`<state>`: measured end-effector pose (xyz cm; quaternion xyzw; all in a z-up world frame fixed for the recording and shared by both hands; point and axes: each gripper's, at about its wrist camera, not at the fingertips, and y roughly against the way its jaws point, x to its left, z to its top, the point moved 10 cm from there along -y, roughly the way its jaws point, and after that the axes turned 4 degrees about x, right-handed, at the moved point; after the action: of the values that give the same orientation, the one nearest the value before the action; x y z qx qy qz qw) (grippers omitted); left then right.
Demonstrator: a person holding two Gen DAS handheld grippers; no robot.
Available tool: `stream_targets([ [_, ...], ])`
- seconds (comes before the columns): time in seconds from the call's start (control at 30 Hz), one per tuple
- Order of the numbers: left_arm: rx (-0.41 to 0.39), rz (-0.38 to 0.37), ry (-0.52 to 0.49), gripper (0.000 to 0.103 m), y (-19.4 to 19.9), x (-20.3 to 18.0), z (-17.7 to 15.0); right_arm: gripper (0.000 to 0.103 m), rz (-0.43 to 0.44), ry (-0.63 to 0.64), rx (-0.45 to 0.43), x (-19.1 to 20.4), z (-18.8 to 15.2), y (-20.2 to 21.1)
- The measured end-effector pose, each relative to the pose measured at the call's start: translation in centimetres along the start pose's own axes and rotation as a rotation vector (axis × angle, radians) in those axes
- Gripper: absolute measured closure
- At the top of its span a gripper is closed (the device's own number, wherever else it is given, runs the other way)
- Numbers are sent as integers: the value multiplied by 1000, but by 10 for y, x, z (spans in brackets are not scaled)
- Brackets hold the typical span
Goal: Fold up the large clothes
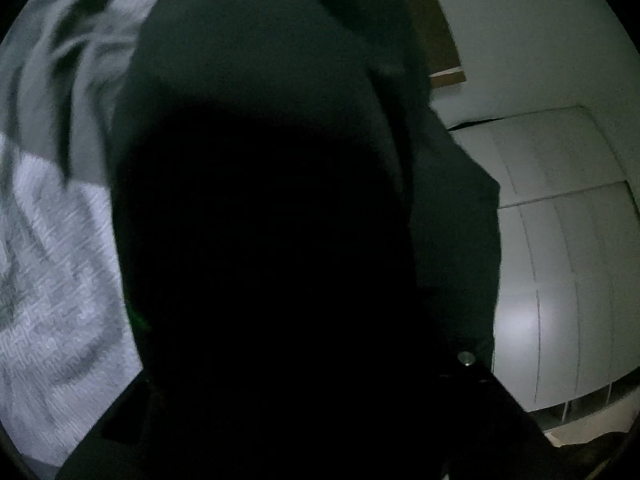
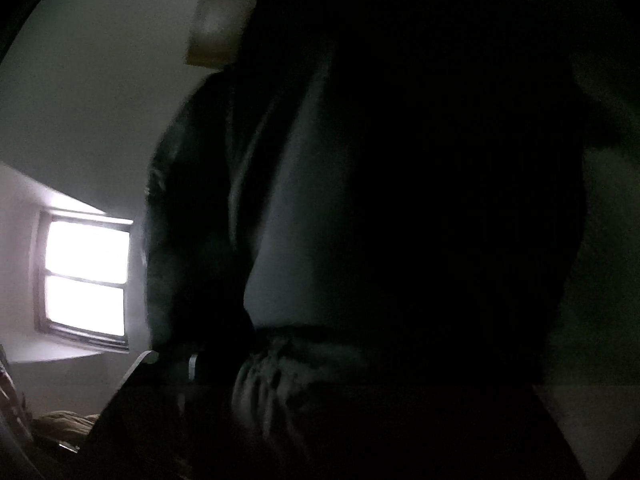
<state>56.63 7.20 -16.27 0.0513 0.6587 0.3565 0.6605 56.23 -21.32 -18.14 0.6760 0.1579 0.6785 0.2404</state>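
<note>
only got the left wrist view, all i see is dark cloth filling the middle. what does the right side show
Observer: Much the same. A dark garment fills most of the right wrist view and hides the right tongs, so I cannot tell whether they are open or shut.
Operator: any light source over there
Observer: Yes, a bright window at the left of that view, two panes stacked one above the other.
Operator: anything else near the bottom
Observer: A brownish heap of cloth sits low at the left, below the window; it is too dim to identify.
Operator: any detail on the garment
Observer: A gathered, ribbed band runs along its lower part.
</note>
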Motion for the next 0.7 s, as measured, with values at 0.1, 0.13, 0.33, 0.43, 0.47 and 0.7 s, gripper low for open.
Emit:
stream_targets([
  [0.1, -16, -38, -23, 79, 7, -23, -2, 70, 17, 40, -30, 29, 5, 5],
  [0.13, -20, -51, -29, 79, 9, -31, -3, 72, 28, 52, -45, 42, 6, 7],
  [0.33, -47, -115, -98, 79, 26, -85, -7, 74, 50, 138, -104, 106, 13, 33],
  [0.43, -63, -126, -130, 79, 32, -108, -7, 74, 43, 176, -125, 129, 11, 51],
  [0.47, -68, -129, -137, 79, 33, -114, -8, 74, 41, 185, -131, 130, 10, 58],
  [0.7, -117, -145, -189, 79, 12, -150, 15, 74, 42, 252, -212, 161, 28, 86],
])
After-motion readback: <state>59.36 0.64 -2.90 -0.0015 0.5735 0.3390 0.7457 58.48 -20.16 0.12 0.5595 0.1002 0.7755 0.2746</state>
